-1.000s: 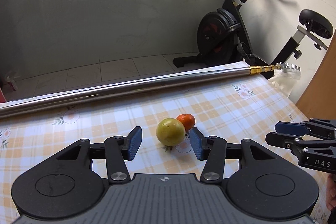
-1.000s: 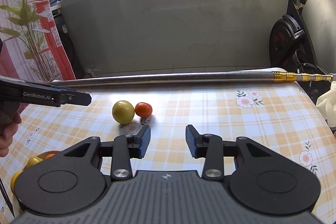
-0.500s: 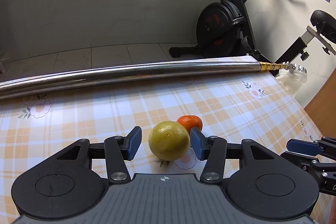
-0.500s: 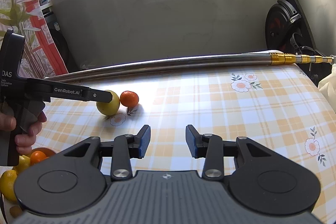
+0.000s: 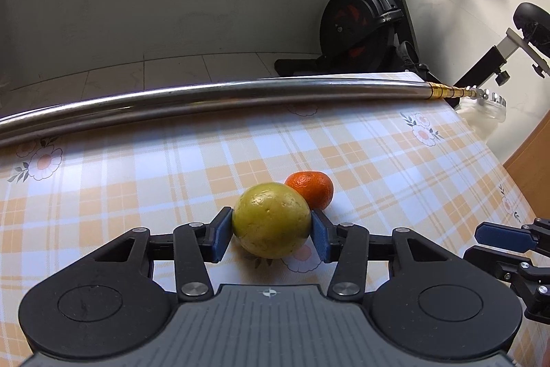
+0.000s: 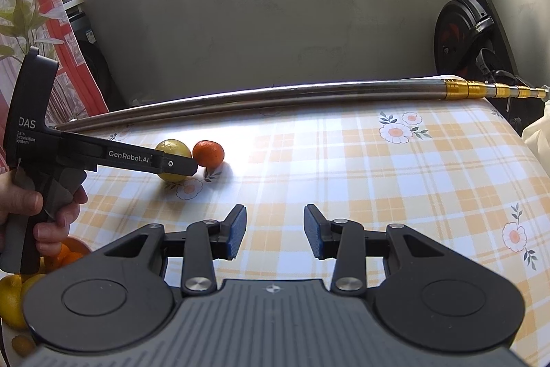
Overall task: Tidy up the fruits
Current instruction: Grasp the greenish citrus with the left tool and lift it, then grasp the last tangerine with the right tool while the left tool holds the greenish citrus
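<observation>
Left wrist view: the left gripper (image 5: 271, 231) has just been closing its jaws, and the yellow-green citrus fruit (image 5: 271, 218) now sits squarely between them, both blue pads touching its sides, so it looks grasped on the checked table (image 5: 137, 167). A mandarin (image 5: 311, 189) touches the fruit at two o'clock.

Right wrist view: the right gripper (image 6: 275, 231) is released and empty. Both fruits lie at eleven o'clock, well apart from it, so the left hand (image 6: 31, 212) is plainly nearer.

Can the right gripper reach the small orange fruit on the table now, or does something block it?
Probably yes. The right gripper is open and empty, and the cloth up to the orange fruit is bare; the left gripper only brackets the yellow-green fruit beside it.
</observation>
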